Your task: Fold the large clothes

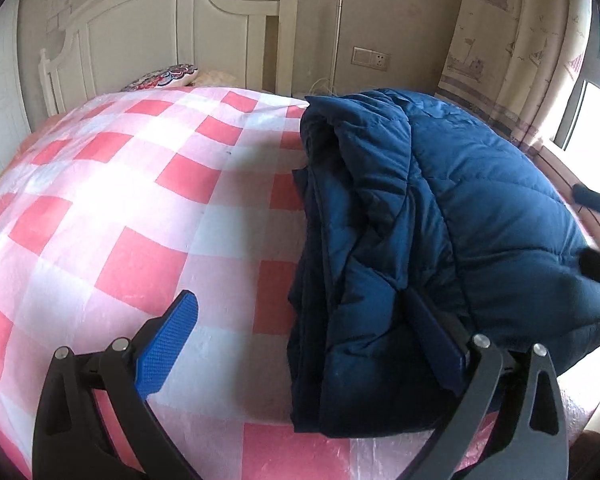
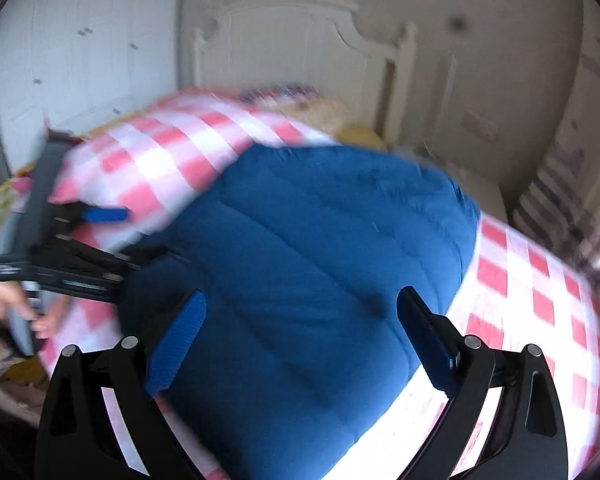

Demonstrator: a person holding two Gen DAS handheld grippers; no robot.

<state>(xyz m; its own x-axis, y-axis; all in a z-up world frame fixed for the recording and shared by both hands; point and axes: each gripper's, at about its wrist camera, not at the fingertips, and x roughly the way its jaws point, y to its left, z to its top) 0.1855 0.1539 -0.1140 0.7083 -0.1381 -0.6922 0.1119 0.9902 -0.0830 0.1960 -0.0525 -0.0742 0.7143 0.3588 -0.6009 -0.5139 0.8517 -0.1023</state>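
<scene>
A dark blue quilted puffer jacket (image 1: 440, 220) lies folded in a thick bundle on the pink and white checked bed cover (image 1: 120, 208). My left gripper (image 1: 304, 320) is open at the jacket's near left edge; its right finger rests against the jacket and its left finger hangs over the cover. In the blurred right wrist view the jacket (image 2: 300, 260) fills the middle. My right gripper (image 2: 300, 320) is open and empty just above it. The left gripper (image 2: 100, 236) shows there at the jacket's left edge, and the right gripper's fingers (image 1: 596, 200) show at the left wrist view's right edge.
A white headboard (image 1: 172, 28) and a patterned cushion (image 1: 164, 76) stand at the head of the bed. A curtain (image 1: 512, 48) and a window (image 1: 596, 92) are to the right. White wardrobe doors (image 2: 80, 52) stand beyond the bed.
</scene>
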